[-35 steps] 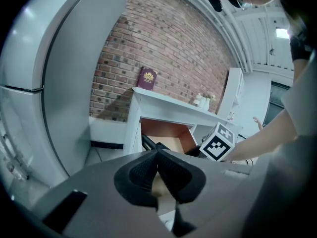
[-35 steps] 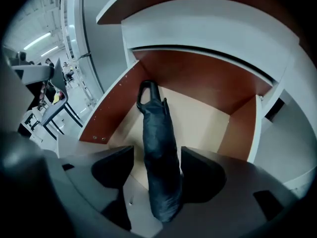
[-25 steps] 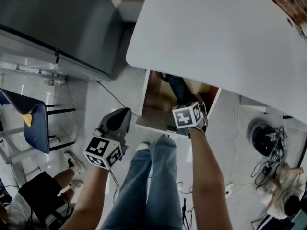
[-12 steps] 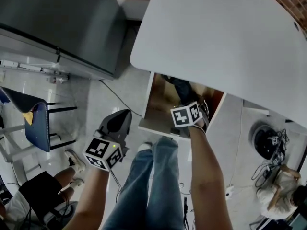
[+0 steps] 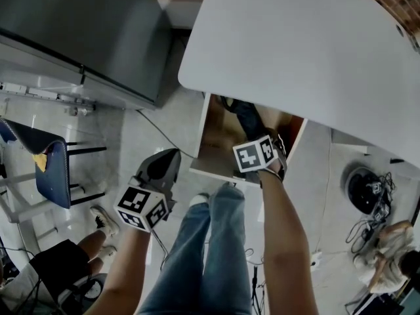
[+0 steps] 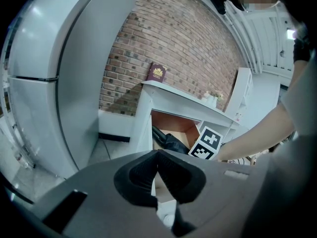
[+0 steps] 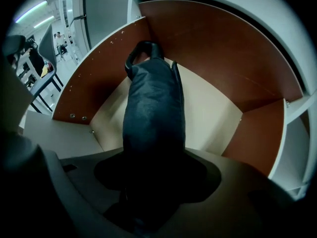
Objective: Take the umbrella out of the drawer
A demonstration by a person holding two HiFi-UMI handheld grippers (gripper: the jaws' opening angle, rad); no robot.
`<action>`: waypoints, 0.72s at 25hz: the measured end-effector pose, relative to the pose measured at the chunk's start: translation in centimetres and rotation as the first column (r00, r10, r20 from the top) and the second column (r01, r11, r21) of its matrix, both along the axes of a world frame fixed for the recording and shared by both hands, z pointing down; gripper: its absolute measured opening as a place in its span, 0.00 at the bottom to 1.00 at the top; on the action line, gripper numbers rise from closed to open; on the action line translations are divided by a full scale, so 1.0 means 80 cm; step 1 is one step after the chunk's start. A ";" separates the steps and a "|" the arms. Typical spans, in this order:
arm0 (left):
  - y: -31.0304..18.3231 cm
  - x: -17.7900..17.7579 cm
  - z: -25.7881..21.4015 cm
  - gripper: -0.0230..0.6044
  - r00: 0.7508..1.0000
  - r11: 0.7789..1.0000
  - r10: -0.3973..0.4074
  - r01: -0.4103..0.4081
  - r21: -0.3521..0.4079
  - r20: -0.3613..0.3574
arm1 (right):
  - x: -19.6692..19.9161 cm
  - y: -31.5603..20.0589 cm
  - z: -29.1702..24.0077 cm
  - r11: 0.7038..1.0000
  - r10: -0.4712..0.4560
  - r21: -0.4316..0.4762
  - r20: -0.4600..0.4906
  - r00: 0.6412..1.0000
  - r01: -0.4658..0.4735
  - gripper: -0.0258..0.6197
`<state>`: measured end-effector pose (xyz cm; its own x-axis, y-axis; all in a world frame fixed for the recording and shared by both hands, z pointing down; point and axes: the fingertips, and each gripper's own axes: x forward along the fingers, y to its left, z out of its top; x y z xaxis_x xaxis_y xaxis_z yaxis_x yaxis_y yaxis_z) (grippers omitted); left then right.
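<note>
A dark folded umbrella [image 7: 153,108] lies lengthwise in the open wooden drawer [image 7: 213,53], its loop handle at the far end. In the head view the umbrella [image 5: 249,118] shows in the drawer [image 5: 213,169] under the white table. My right gripper [image 7: 153,182] points steeply down into the drawer and straddles the umbrella's near end. Its jaws have just been closing with the umbrella between them, and I see no firm press. In the head view its marker cube hides the right gripper [image 5: 266,151]. My left gripper [image 5: 164,163] hangs left of the drawer, shut and empty, its tips [image 6: 158,155] meeting.
The white table [image 5: 295,44] overhangs the drawer. A grey cabinet [image 5: 79,31] stands at the left, a blue chair [image 5: 49,172] below it. The person's jeans-clad legs [image 5: 210,241] stand in front of the drawer. Cables and seated people are at both lower corners. A red book [image 6: 157,73] lies on the table.
The right gripper stays over the drawer's front and has tilted slightly. The left gripper has not moved. The umbrella lies where it was.
</note>
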<state>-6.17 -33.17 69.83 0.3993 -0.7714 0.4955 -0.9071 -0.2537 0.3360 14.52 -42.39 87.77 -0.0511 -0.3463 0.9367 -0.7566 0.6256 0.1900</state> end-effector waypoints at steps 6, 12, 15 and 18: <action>0.003 0.005 -0.018 0.03 1.000 1.000 0.019 -0.019 0.019 -0.005 | -0.002 0.012 -0.026 1.000 -0.006 -0.009 0.027 1.000 0.006 0.41; 0.009 0.012 -0.049 0.03 0.999 0.998 0.048 -0.048 0.044 0.006 | -0.003 0.029 -0.057 1.000 -0.009 -0.007 0.039 0.999 0.009 0.41; 0.012 0.013 -0.065 0.03 0.998 0.997 0.055 -0.055 0.053 0.012 | -0.001 0.036 -0.074 1.000 0.000 -0.016 0.045 0.999 0.001 0.41; 0.015 0.013 -0.081 0.03 0.998 0.996 0.060 -0.061 0.062 0.011 | -0.001 0.045 -0.092 1.000 0.000 -0.018 0.057 0.998 0.001 0.41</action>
